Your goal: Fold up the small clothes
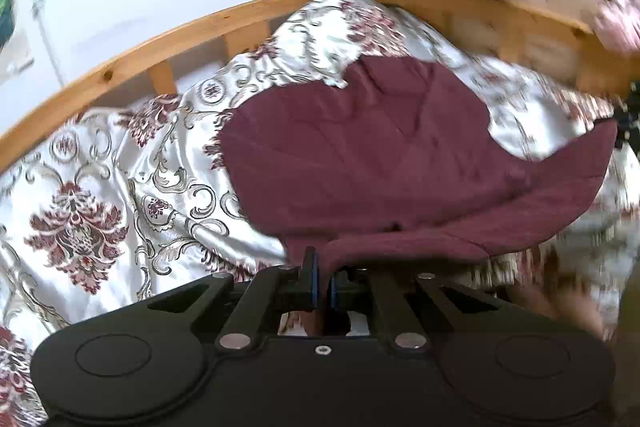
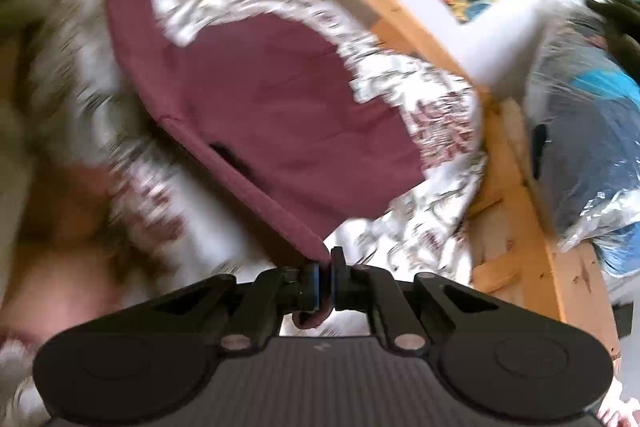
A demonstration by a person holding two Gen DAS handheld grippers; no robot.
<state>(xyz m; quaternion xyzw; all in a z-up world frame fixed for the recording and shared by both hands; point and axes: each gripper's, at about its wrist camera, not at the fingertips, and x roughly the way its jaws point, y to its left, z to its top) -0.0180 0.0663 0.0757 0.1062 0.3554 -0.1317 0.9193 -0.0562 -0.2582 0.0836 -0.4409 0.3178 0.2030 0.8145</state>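
Bright soft daylight fills both pictures, the shiny bedspread (image 1: 120,163) gleams white, the wooden bed rail (image 1: 160,43) bends round, and everything beyond it smears blurry.

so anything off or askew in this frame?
Nothing damaged or spilled. The maroon garment hangs unevenly over the patterned bedspread: both the left gripper and right gripper pinch its waistband edge, so it's stretched diagonally, one leg trailing. Right view is motion-blurred.
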